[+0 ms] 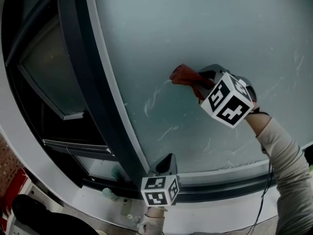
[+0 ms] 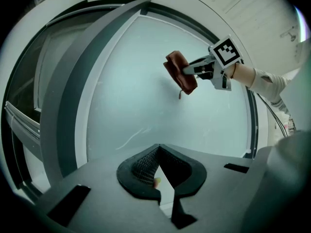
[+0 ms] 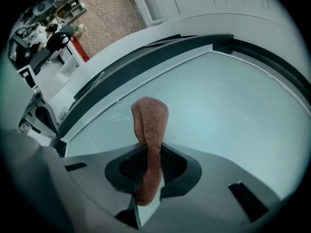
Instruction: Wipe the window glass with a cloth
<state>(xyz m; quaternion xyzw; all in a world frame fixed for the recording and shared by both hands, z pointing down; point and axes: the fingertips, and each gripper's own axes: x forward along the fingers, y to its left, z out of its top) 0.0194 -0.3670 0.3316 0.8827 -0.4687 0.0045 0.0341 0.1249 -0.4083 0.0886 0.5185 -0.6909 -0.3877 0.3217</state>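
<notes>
Head view shows the reddish-brown cloth up at the window glass, near the middle of the pane, bunched into a soft lump. Whether it is actually pressed flat to the glass I can't quite tell from here. The right gripper has it clamped: in the right gripper view the cloth runs down between the two dark jaws, which are closed on its lower part while the rounded top sticks out toward the pane. The marker cube sits just behind the jaws, and a pale sleeve reaches up from the lower right. Faint whitish streaks mark the glass to the left of and below the cloth. A wide dark frame curves along the pane's left side and bottom. The left gripper hangs low by the bottom edge of the frame, well apart from the cloth. Its jaws meet at the tips with nothing between them.
</notes>
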